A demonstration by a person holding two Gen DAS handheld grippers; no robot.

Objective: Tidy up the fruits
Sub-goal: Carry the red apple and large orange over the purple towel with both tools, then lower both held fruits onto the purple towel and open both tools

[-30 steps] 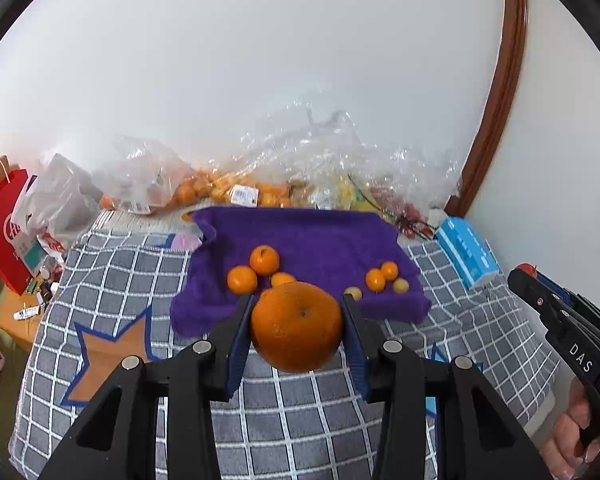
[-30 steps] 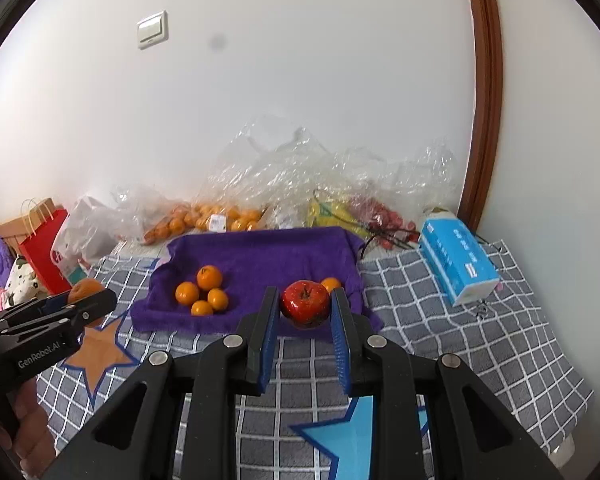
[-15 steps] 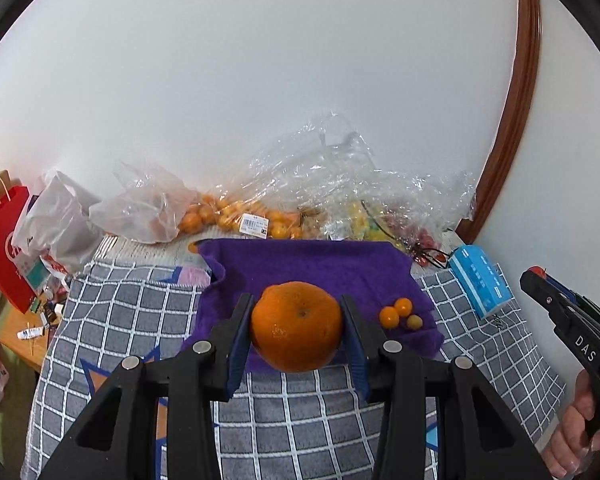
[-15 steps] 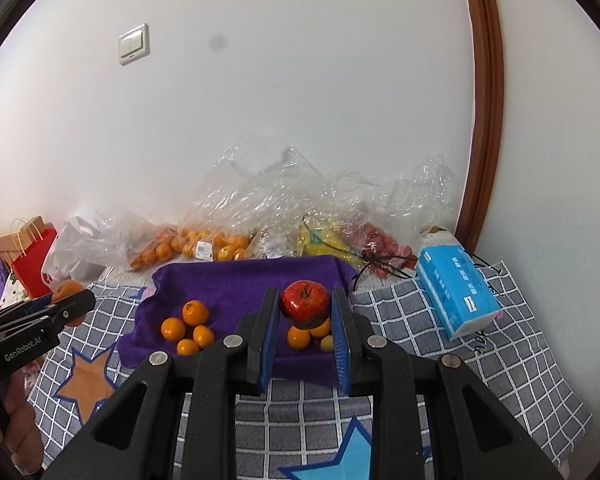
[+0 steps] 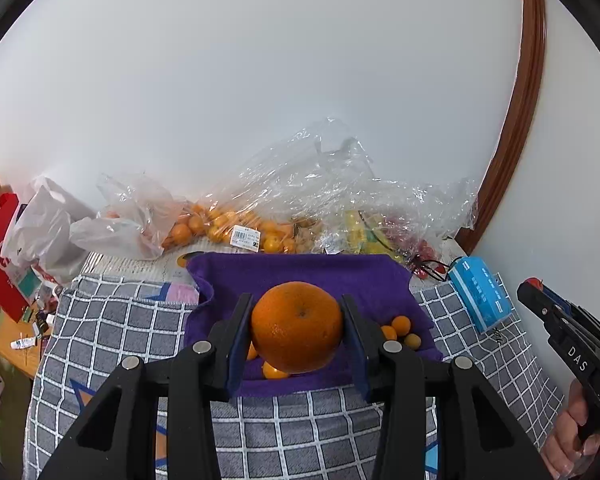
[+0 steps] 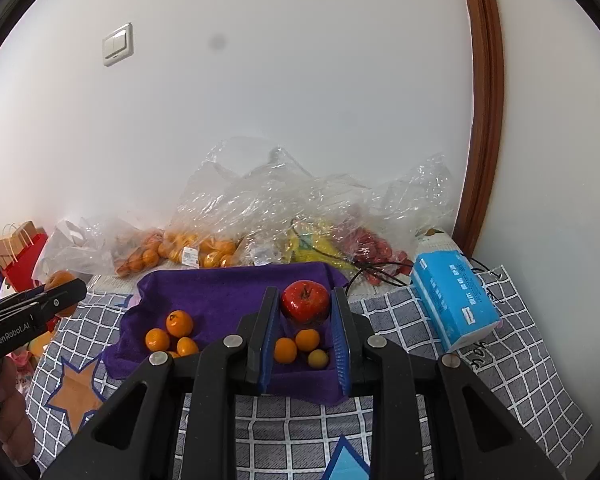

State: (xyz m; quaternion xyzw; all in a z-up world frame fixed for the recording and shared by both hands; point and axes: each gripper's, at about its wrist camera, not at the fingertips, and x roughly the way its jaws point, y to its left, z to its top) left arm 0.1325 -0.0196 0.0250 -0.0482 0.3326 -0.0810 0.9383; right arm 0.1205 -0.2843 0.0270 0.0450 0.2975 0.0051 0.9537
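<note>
Orange (image 5: 297,327) clamped in left tool (image 5: 297,334) hides mandarins; right tool (image 6: 305,322) grips apple (image 6: 305,301).

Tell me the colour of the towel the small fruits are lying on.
Purple towel, plain with no pattern; the right wrist view shows it best.

The left gripper (image 5: 297,332) fingers (image 5: 238,336) clamp a large orange (image 5: 297,327) above the purple towel (image 5: 300,276).
</note>
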